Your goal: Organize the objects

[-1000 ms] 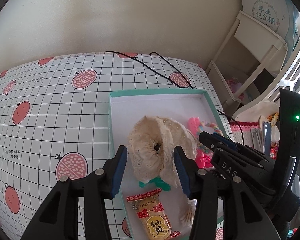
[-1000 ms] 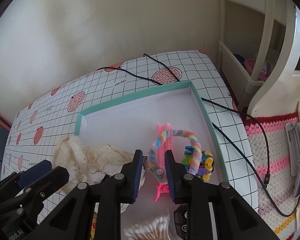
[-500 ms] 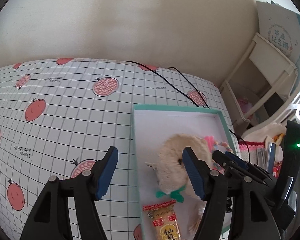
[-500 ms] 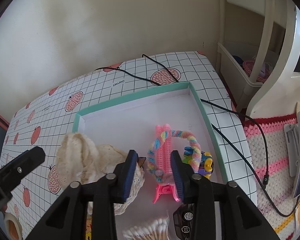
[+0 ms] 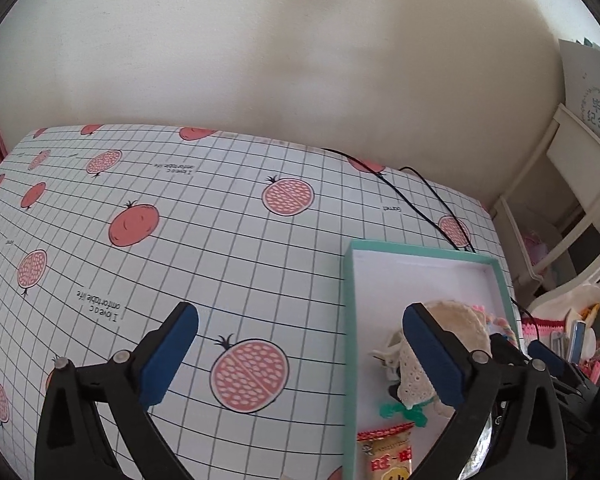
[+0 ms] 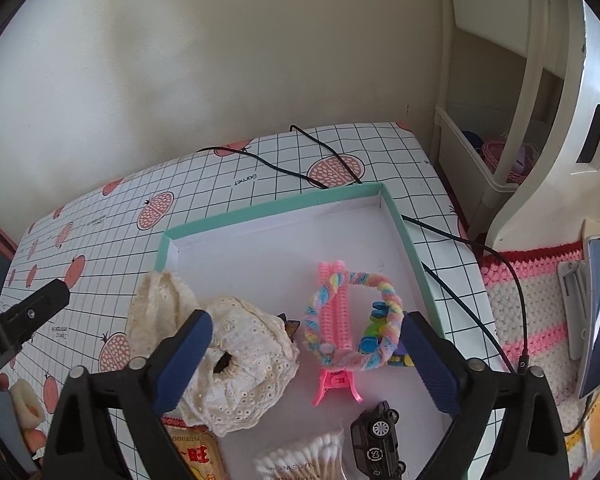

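A teal-rimmed white box (image 6: 276, 208) lies on the pomegranate-print tablecloth. It holds a cream lace scrunchie (image 6: 244, 360), a pink hair clip (image 6: 334, 320) looped by a pastel braided ring (image 6: 392, 304), a black toy car (image 6: 378, 436), cotton swabs (image 6: 304, 460) and a snack packet (image 6: 196, 456). My right gripper (image 6: 306, 320) hangs over the clip. Its jaws are opening, and the clip and ring lie between them untouched. My left gripper (image 5: 300, 316) is over the bare cloth left of the box rim (image 5: 348, 320). Its jaws are also opening, with nothing between them. The scrunchie (image 5: 460, 320) is behind its right finger.
A black cable (image 6: 452, 236) runs across the cloth past the box's far corner. A white shelf unit (image 6: 496, 152) stands at the right against the wall. Near it are a pink crocheted mat (image 6: 540, 304) and a phone on a stand (image 6: 598, 312).
Both grippers' jaws have spread wide. The left gripper swung left, off the scrunchie and out over the tablecloth. The right gripper stayed over the pink clip, which now lies free in the box.
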{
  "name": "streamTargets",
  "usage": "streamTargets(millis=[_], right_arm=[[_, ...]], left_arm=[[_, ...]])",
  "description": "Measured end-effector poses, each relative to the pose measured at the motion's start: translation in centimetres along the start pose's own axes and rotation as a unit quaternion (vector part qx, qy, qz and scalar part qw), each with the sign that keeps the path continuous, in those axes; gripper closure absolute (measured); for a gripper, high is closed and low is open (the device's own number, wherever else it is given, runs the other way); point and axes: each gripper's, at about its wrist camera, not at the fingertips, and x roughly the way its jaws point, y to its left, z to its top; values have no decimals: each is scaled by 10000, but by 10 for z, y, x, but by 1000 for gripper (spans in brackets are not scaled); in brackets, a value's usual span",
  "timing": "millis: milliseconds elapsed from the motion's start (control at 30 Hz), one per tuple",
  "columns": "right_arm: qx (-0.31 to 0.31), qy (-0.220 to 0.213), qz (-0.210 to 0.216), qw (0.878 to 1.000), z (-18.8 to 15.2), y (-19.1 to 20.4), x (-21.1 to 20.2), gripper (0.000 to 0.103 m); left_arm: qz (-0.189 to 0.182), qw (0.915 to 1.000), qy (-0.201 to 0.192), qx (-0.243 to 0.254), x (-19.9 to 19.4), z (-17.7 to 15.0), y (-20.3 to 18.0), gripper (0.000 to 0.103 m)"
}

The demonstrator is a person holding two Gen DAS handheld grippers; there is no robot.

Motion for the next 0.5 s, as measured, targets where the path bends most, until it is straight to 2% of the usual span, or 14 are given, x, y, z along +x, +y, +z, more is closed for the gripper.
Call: streamTargets(millis=[33, 267, 400, 500], right_arm=[[3, -14, -6, 10000, 0, 1, -1, 0], [78, -88, -57, 9999, -3, 2, -13, 0], [41, -78, -109, 9999, -8, 8, -24, 0], [1, -107, -111, 9999, -13, 15, -37, 0]], left_arm=[[12, 10000, 9, -13, 0, 0, 2, 1], [28, 9999, -23, -125, -11, -4, 17, 1], [68, 9996, -166, -221, -24, -12, 24, 1], [179, 9996, -206, 33, -33, -18, 22, 1]])
